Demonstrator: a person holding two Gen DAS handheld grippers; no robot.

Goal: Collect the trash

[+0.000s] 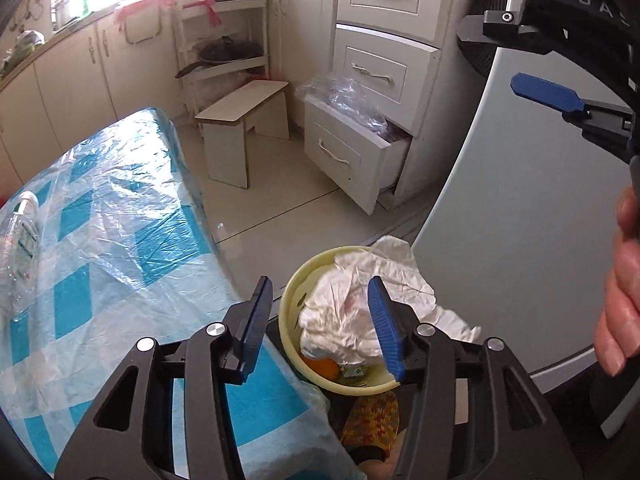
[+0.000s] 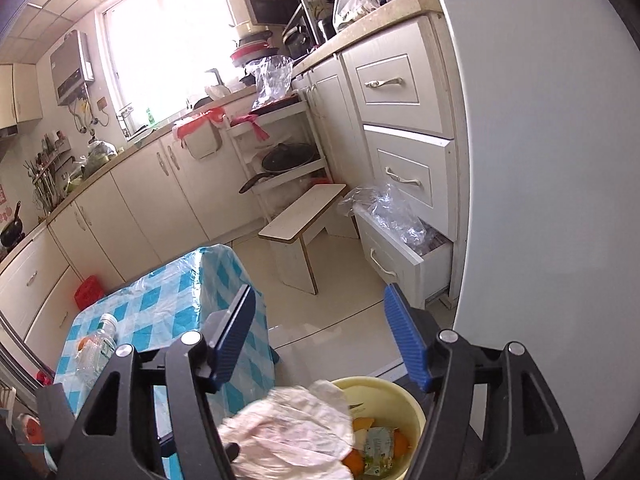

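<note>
A: Two views. Left wrist: my left gripper (image 1: pixel 320 316) is released, nothing gripped, over the bin (image 1: pixel 292 296) holding crumpled paper (image 1: pixel 360 300).

B: Right wrist?

A: Right gripper (image 2: pixel 320 344) released too; paper (image 2: pixel 292 428) on the bin (image 2: pixel 408 404) below.

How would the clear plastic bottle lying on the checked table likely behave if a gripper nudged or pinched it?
The plastic bottle lies on its side on the plastic-covered table, so a nudge would probably roll it. It looks clear and nearly empty, hence likely light. Its thin walls might dent under a pinch, and the smooth surface may slip.
</note>
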